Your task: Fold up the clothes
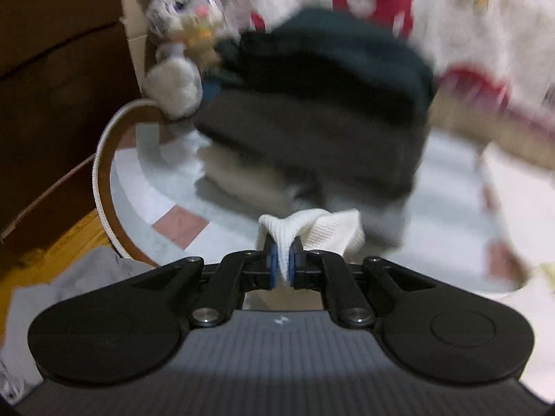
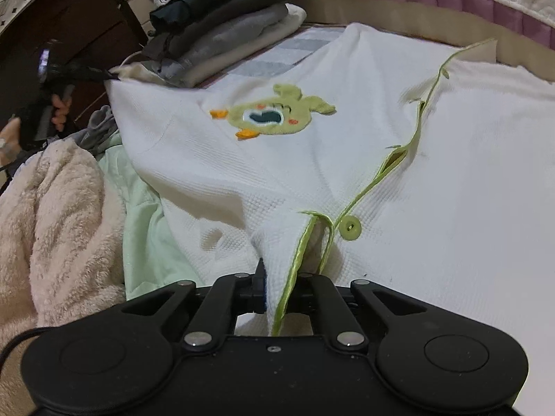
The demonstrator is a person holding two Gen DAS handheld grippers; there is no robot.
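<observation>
In the left wrist view, the left claw [image 1: 282, 260] pinches a bunched corner of the white waffle-knit baby garment [image 1: 312, 230]; beyond it, blurred, a stack of folded dark and grey clothes [image 1: 312, 104] sits on the bed. In the right wrist view, the right claw [image 2: 279, 289] is closed on the garment's green-trimmed front edge [image 2: 295, 260], and the garment lies spread on the bed, its green duck patch [image 2: 274, 114] uppermost. The fabric looks light, soft and limp, so it should sag between grips; hems and corners seem the best holds.
</observation>
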